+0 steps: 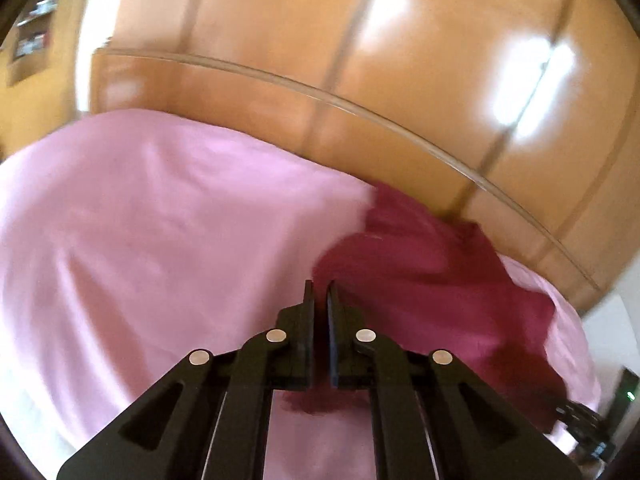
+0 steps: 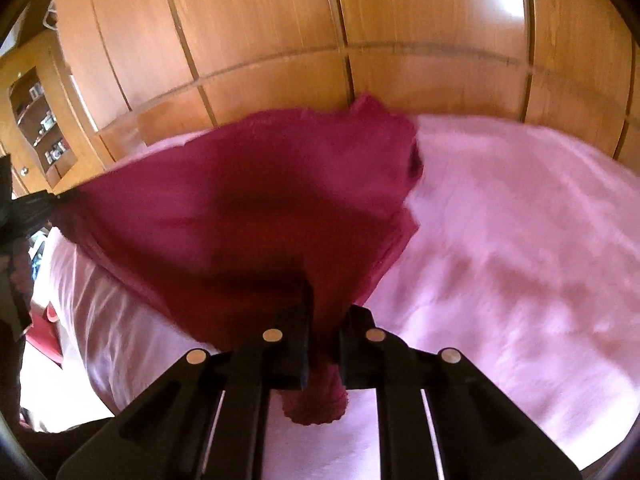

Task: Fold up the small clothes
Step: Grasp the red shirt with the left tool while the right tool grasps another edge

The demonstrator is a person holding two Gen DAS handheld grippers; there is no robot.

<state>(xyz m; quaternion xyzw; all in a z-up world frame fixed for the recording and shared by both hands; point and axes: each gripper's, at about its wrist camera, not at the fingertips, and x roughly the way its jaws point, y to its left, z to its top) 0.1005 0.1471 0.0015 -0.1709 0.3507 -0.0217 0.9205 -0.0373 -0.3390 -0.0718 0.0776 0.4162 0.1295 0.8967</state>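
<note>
A dark red garment [image 1: 420, 272] [image 2: 248, 208] hangs stretched above a bed with a pink sheet [image 1: 140, 220] [image 2: 500, 220]. My left gripper [image 1: 320, 292] is shut on one edge of it, and a bit of red cloth pokes out below the jaws. My right gripper [image 2: 324, 308] is shut on a bunched edge of the same garment, with a roll of fabric hanging under its fingers. In the right wrist view the cloth runs taut to the far left, where the left gripper [image 2: 24, 208] pinches its corner. Both pictures are blurred.
Glossy wooden wardrobe doors [image 1: 360, 60] [image 2: 280, 40] stand right behind the bed, with a wooden rail [image 1: 280, 76] along its far edge. A wooden shelf unit [image 2: 40, 120] with small items is at the far left. Red fabric [image 2: 48, 320] lies at the bed's left side.
</note>
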